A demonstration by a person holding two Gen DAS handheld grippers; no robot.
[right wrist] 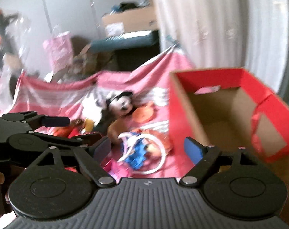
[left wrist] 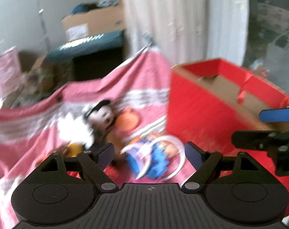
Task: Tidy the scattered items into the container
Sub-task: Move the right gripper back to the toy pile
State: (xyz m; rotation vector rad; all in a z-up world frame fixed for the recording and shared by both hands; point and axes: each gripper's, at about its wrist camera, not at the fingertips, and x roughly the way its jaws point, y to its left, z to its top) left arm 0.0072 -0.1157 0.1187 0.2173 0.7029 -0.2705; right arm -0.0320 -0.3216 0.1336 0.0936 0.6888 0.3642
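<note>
My left gripper [left wrist: 149, 153] is matte black plastic: a ribbed grey-black central plate with a small round mark, two round discs either side, silver pivot screws on angled linkage arms, and dark blue pads [left wrist: 192, 152] on the fingers. My right gripper [right wrist: 147, 148] is built the same, with brighter blue pads [right wrist: 192, 148].

A: What is on the pink cloth [right wrist: 114, 80]?

B: A black and white mouse doll [right wrist: 121, 103], an orange plate [right wrist: 143, 114] and a blurry blue toy with white rings [right wrist: 144, 150].

A: And the red box [right wrist: 184, 114]?

B: It stands at the right, brown inside. The right gripper [right wrist: 147, 148] is wide apart. The left gripper [right wrist: 75, 129] pokes in too.
</note>
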